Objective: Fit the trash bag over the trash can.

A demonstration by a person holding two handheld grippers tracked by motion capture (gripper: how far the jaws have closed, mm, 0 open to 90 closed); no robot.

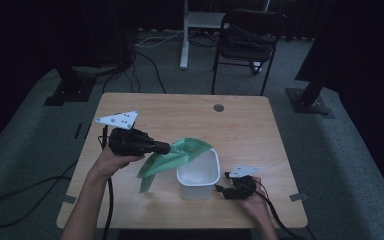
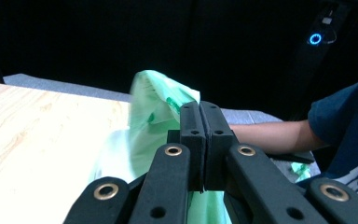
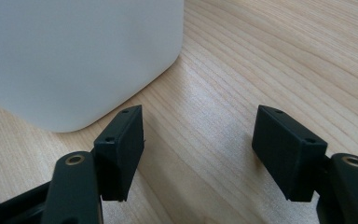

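A person's left hand [image 1: 111, 161] holds the left hand-held gripper [image 1: 166, 147] raised above the wooden surface [image 1: 240, 130], its grey three-cornered plate [image 1: 118, 119] on top and its cable hanging down toward the near edge. The jaws are pressed together on a fold of a green plastic bag [image 1: 172, 156]; in the left gripper view the two black pads meet with the thin film caught between them, and the bag [image 2: 154, 112] rises above the left hand-held gripper [image 2: 199, 116] and hangs below it. From the pinch the bag spreads in two directions: one part hangs down to the left toward the surface, the other drapes over the far left rim of a white plastic bin [image 1: 198, 175]. The bin stands upright near the middle of the surface, toward the near edge, its open top facing up. Just right of the bin, the right hand-held gripper [image 1: 221, 189] rests low on the surface in the person's right hand [image 1: 252, 197], pointing toward the bin's lower right corner. Its jaws are spread wide with nothing between them; in the right gripper view the right hand-held gripper [image 3: 198, 140] frames bare wood grain, and the bin's [image 3: 74, 56] rounded wall stands just beyond the left pad, close beside it but apart. Beyond the surface, a dark chair [image 1: 247, 40] stands on the grey floor.
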